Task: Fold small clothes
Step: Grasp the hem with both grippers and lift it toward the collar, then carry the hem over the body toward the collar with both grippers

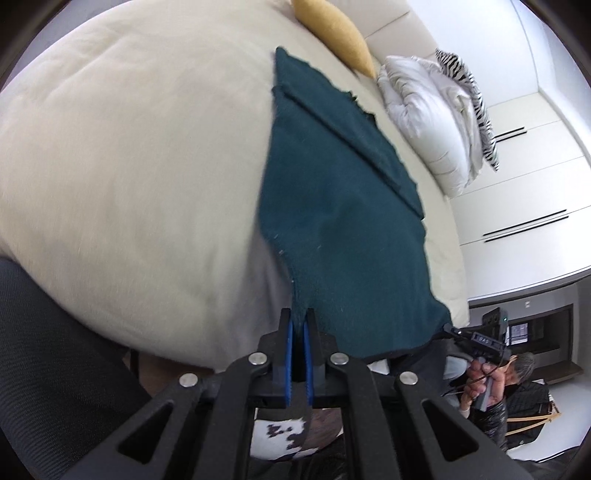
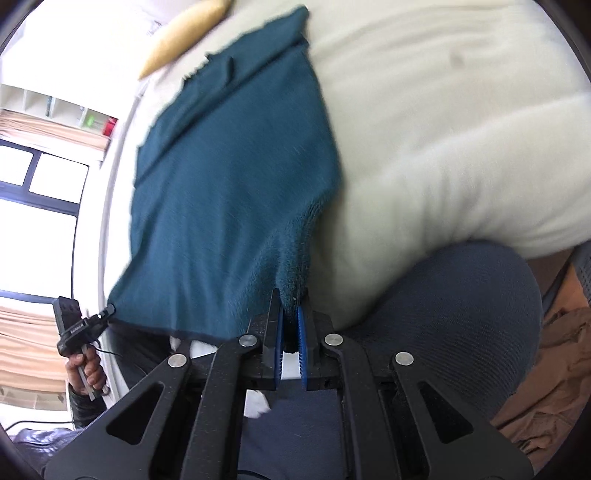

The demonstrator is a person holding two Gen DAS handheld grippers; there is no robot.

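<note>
One teal garment, one yellow cushion, two claws.

The cloth stretches ahead of both tongs over the bed, one near corner pinched in the left tongs, the other in the right tongs. Beyond its far edge lies a cushion.

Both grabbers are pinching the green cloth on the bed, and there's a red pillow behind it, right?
Nearly. The pillow behind the green cloth is yellow, not red; the left wrist view shows it clearly. The rest holds: the left gripper and right gripper each pinch a corner of the cloth, which lies on the cream bed.
</note>
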